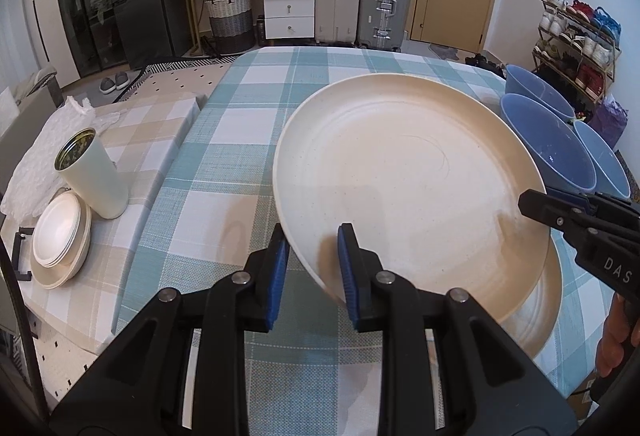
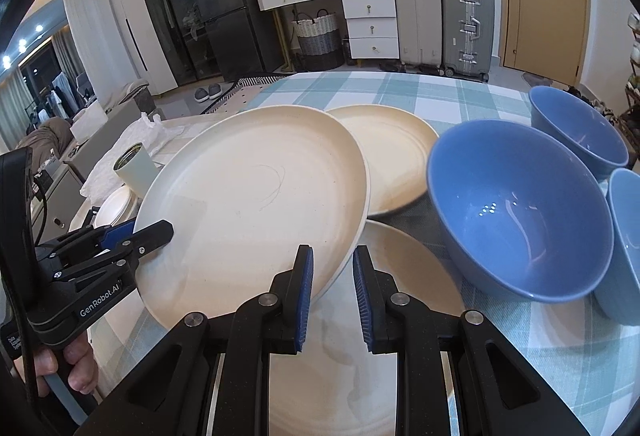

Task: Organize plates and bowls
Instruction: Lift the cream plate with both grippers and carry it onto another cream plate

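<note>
The left gripper [image 1: 314, 272] is clamping the tilted plate's [image 1: 404, 179] seven-o'clock rim. The right gripper's [image 2: 332, 290] fingers are standing apart, gripping nothing, at five o'clock.

Even, soft indoor light — sharp focus, heavy fisheye bending, dark vignetted corners.

table [image 1: 248, 139]: teal-and-white checked cloth.
tumbler [image 1: 94, 175]: pale, open-topped, upright on beige checked surface at left.
suitcases [image 1: 362, 1]: two standing beside white drawers [image 1: 289, 5].
woven basket [image 1: 231, 20]: on floor.
shoe rack [image 1: 576, 43]: right wall.
</note>
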Demonstrator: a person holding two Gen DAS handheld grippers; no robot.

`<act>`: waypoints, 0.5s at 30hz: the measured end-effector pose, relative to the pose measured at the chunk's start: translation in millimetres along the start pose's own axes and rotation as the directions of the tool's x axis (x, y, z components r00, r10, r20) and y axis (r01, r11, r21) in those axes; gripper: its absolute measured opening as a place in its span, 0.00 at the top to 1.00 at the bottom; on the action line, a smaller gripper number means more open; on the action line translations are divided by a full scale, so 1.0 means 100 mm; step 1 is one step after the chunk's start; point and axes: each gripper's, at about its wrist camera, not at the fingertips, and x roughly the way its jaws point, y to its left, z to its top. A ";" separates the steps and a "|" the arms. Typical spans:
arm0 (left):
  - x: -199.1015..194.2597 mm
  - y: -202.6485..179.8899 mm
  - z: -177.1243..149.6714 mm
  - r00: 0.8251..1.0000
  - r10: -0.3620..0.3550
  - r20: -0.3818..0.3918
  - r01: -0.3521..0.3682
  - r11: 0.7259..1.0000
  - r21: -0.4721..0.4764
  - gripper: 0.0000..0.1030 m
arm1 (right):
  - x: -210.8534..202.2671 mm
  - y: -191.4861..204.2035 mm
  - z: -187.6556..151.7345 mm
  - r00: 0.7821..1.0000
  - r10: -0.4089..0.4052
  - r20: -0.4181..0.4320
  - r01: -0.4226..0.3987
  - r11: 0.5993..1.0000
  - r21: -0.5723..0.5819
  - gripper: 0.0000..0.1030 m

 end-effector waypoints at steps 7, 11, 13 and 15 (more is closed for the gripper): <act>0.06 -0.15 -0.06 1.000 -0.016 -0.018 0.017 0.999 0.034 0.78 | -0.09 -0.09 -0.10 1.000 -0.017 -0.004 0.017 1.000 0.023 0.80; 0.10 -0.24 -0.10 0.999 -0.015 -0.030 0.017 0.998 0.056 0.78 | -0.09 -0.14 -0.19 1.000 -0.027 -0.014 0.027 0.999 0.034 0.80; 0.11 -0.28 -0.13 0.999 -0.013 -0.034 0.016 0.998 0.065 0.78 | -0.08 -0.17 -0.24 0.999 -0.030 -0.020 0.031 0.999 0.042 0.80; 0.12 -0.30 -0.15 0.999 -0.013 -0.039 0.016 0.997 0.074 0.78 | -0.08 -0.18 -0.28 0.999 -0.035 -0.026 0.036 0.998 0.045 0.80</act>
